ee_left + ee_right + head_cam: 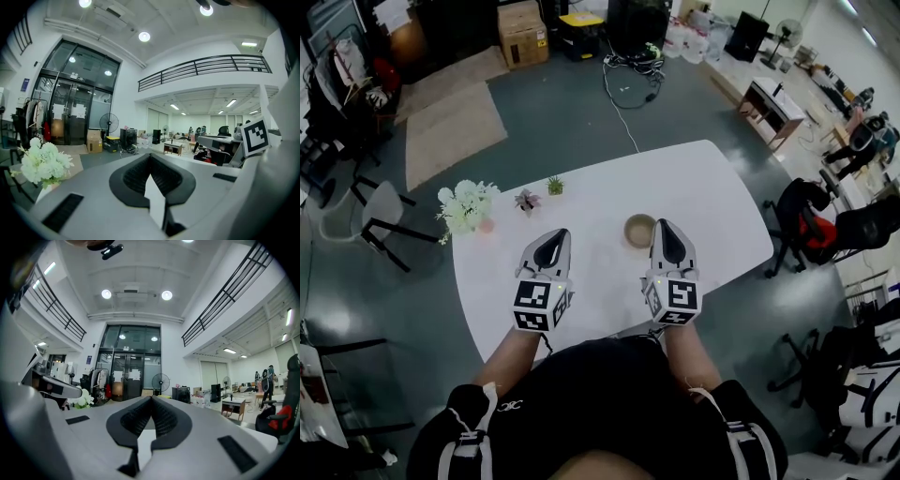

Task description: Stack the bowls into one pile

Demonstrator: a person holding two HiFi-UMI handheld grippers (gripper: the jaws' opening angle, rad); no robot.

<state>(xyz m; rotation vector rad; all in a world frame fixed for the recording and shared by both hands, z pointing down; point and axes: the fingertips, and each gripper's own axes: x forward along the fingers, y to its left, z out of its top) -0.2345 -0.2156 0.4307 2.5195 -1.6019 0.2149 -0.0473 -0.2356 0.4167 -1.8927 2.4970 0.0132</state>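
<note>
Bowls, count: one tan bowl (pixel 639 230) on view. Single or several nested, can't tell from up here.
Bowl, place: centre of the head view, on the white table (pixel 712 197), mid-tabletop.
Bowl, facing: upright, mouth up toward the cam. It's round, so no long axis to call.
Grippers, count: two, side by side at lower centre, both pointing up-frame over the table.
Right gripper: right gripper (pixel 667 227) has its tip just right of the bowl, v. close. Touching or not, can't tell. Own view shows the jaws clenched tip to tip w/ nothing between.
Left gripper: left gripper (pixel 552 236) is left of centre, well apart from the bowl. Jaws pressed together at the tip in its own view, empty.
Marker cubes, count: two. Left cube (pixel 542 305) and right cube (pixel 673 300), each at the near end of its gripper, low in frame.
Plants, count: three at the table's upper-left edge. White flower bunch (pixel 467 206) is furthest left, then a purplish potted plant (pixel 526 200), then a green potted plant (pixel 554 186), in a line rising to the right.
Plants vs bowl: all well apart, bowl off to their right.
</note>
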